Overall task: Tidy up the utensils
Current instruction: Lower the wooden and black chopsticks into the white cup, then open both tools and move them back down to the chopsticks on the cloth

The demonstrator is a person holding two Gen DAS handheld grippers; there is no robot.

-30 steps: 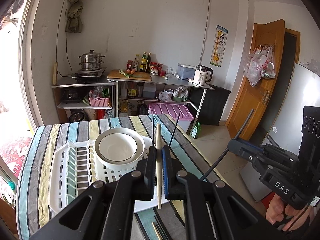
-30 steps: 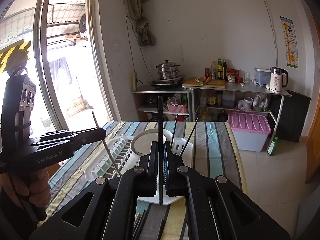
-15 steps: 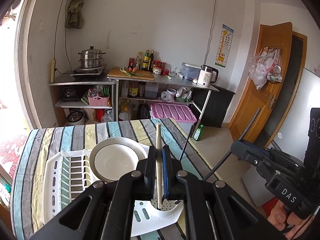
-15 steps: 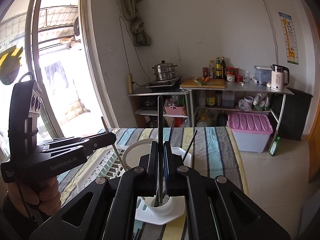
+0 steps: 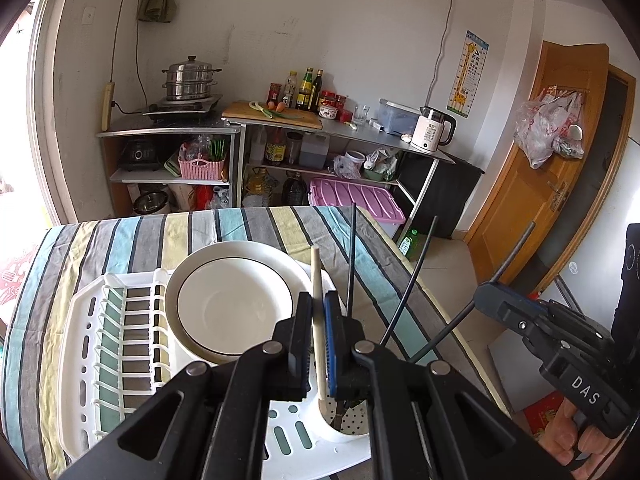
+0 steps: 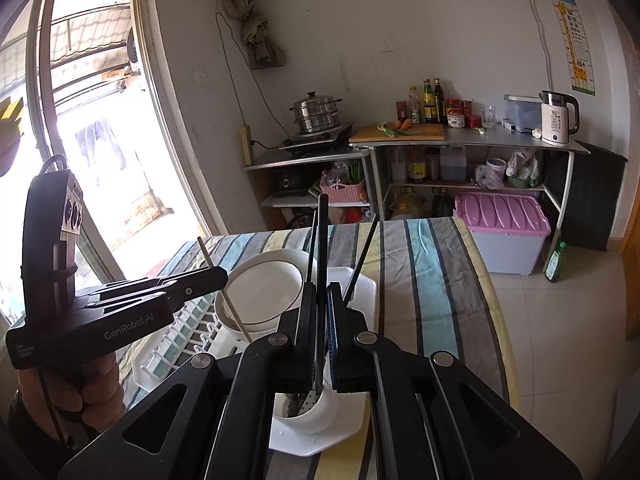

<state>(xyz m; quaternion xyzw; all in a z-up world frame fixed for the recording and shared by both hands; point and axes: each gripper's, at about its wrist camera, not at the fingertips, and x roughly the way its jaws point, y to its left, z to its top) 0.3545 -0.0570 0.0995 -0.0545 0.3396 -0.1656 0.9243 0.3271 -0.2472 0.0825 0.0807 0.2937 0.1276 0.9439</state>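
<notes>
**Claws and utensils over the drying rack**

Left claw: we record it clenched on a pale wooden chopstick, which stands nearly upright between the pads, its lower end reaching the rim of the white utensil cup. From the right wrist camera we see this same claw at the left, held in a person's hand, with the chopstick slanting down across the bowl's edge.

Right claw: we record it clenched on a black chopstick, upright between the pads, its lower end at the rim of the utensil cup; whether it touches the cup we cannot tell. From the left wrist camera we see this claw at the right edge, chopstick slanting up and to the right.

Utensil cup: perforated base, seated at the near corner of the white drying rack. We count two thin black chopsticks already standing in it, leaning apart.

White bowl: dark ring inside the rim, resting on the rack just beside the cup, tilted slightly.

Table: covered with a striped cloth of blue, grey and yellow; the rack lies on it.

Background, well apart: metal shelving, a steamer pot, a white kettle, a pink-lidded bin.
</notes>
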